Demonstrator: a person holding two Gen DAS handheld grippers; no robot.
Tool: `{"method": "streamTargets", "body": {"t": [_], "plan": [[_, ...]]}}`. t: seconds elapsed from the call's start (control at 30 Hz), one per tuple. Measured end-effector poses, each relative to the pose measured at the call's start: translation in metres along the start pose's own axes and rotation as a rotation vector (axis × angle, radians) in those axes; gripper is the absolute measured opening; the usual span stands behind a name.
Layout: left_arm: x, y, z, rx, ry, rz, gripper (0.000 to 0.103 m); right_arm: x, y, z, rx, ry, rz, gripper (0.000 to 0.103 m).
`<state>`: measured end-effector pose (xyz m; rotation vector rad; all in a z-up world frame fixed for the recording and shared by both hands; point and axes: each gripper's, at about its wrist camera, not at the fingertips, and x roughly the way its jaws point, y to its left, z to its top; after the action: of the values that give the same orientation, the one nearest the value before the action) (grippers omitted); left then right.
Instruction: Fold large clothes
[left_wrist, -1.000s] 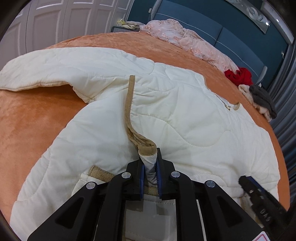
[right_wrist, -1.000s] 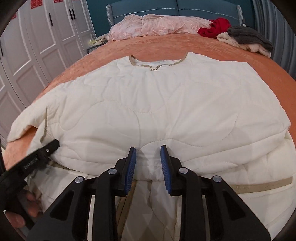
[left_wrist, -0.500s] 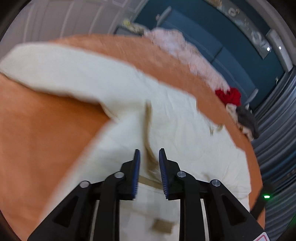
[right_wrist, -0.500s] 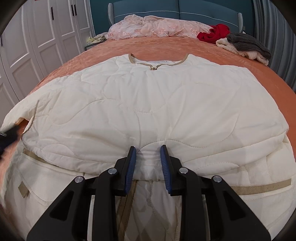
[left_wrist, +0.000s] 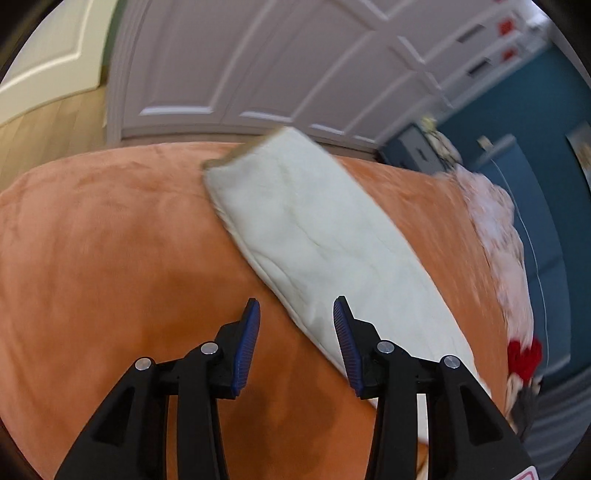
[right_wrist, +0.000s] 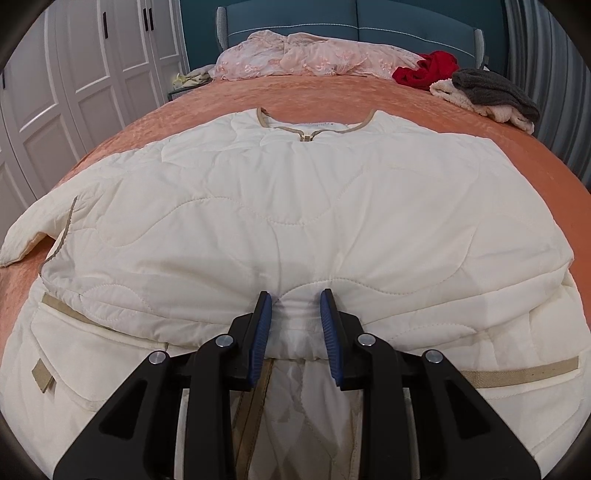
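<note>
**A:** why's the right gripper parked on the folded edge of the cream quilted jacket?

**B:** Looks like it's pinning the fold on the orange bedspread. Jaws are narrow, with fabric bunched between them; can't tell if it's truly clamped.

**A:** and the left gripper?

**B:** Wide open and empty, with the long cream sleeve stretching away just ahead. Probably the next grab.

Lying on one orange bed are one cream quilted jacket, one pink garment, one red garment, one grey garment.
</note>
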<state>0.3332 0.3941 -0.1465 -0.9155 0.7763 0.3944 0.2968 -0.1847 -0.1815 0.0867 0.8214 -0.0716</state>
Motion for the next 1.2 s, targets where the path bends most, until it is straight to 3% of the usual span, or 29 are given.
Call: {"method": "streamTargets", "body": {"t": [0.17, 0.23, 0.37, 0.5, 0.6, 0.77, 0.93, 1.07, 1.2], "plan": [[0.020, 0.000, 0.013, -0.065, -0.013, -0.051, 0.030, 0.000, 0.004, 0.000, -0.013, -0.004, -0.019, 0.026], [0.026, -0.009, 0.018, -0.028, 0.011, -0.048, 0.005, 0.000, 0.004, 0.000, -0.016, -0.005, -0.022, 0.026], [0.008, -0.040, 0.019, 0.084, -0.032, -0.076, 0.003, 0.000, 0.005, 0.000, -0.016, -0.005, -0.021, 0.026], [-0.035, -0.108, 0.007, 0.271, -0.103, -0.151, 0.003, 0.000, 0.004, 0.000, -0.010, -0.008, -0.015, 0.026], [-0.074, -0.177, -0.020, 0.416, -0.127, -0.249, 0.003, -0.001, 0.003, 0.001, -0.008, -0.008, -0.012, 0.026], [-0.142, -0.293, -0.107, 0.657, -0.106, -0.450, 0.003, -0.026, -0.002, 0.006, 0.030, -0.045, 0.012, 0.027], [-0.167, -0.369, -0.233, 0.842, 0.034, -0.595, 0.003, -0.071, -0.037, -0.011, 0.155, -0.086, 0.062, 0.027], [-0.140, -0.396, -0.325, 0.909, 0.167, -0.569, 0.006, -0.092, -0.068, -0.027, 0.196, -0.084, 0.061, 0.030], [-0.093, -0.390, -0.406, 0.902, 0.324, -0.496, 0.020, -0.102, -0.097, -0.040, 0.236, -0.066, 0.049, 0.035]]}}
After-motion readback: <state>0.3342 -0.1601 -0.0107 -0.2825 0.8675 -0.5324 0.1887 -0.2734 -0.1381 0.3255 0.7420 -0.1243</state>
